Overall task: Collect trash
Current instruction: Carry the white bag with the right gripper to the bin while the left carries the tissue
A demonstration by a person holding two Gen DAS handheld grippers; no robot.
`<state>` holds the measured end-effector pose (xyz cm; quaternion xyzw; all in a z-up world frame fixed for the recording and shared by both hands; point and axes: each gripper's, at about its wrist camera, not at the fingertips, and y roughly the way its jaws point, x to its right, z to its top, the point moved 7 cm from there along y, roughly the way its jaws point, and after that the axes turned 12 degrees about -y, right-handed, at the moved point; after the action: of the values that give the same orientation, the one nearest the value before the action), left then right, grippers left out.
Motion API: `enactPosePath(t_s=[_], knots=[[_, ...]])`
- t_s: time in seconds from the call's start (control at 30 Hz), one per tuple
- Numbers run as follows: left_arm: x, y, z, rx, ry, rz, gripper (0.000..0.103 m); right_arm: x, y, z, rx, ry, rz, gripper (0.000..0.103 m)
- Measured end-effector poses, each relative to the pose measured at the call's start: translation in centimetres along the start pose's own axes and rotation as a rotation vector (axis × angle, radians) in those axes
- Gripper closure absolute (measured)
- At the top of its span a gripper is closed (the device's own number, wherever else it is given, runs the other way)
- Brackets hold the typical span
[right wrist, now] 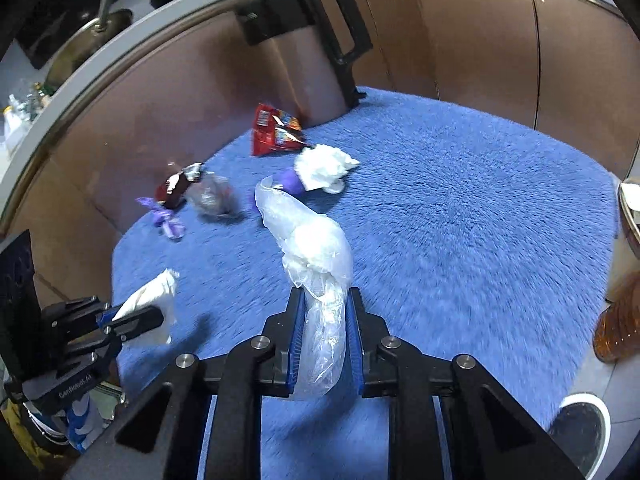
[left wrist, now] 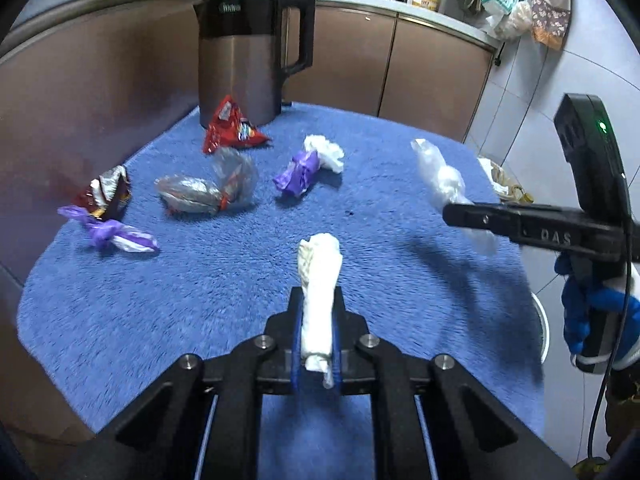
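Left wrist view: the left tool (left wrist: 318,312) is clenched nearly closed on a rolled white tissue (left wrist: 320,276), held above the blue tabletop (left wrist: 180,300). At right, the right tool (left wrist: 460,214) grips a clear plastic bag (left wrist: 444,178). Still lying on the tabletop: a red snack wrapper (left wrist: 230,128), a silver wrapper (left wrist: 204,192), a purple-and-white wad (left wrist: 308,164) and a brown wrapper (left wrist: 106,192) beside a purple twist (left wrist: 108,234). A steel kettle (left wrist: 244,56) stands behind.

Right wrist view: the right tool (right wrist: 325,320) pinches the clear plastic bag (right wrist: 316,256). At the right edge sits what may be a bin (right wrist: 628,208), its contents blurred.
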<state>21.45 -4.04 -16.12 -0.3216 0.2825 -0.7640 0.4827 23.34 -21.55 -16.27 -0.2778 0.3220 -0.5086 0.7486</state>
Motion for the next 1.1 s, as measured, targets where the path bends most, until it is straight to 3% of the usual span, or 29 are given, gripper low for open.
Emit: enactPosePath(t_s=[0.6,1.1], knots=[[5.6,-14.0,-1.4,0.230,-0.010,0.098,0.092,-6.4,-14.9,-3.9,0.186,-0.067,0.005,0.083],[10.7,-18.1,-3.7,0.327,0.060,0.121,0.092,-5.7,-23.5,-8.3,0.290,-0.047,-0.082,0.083]])
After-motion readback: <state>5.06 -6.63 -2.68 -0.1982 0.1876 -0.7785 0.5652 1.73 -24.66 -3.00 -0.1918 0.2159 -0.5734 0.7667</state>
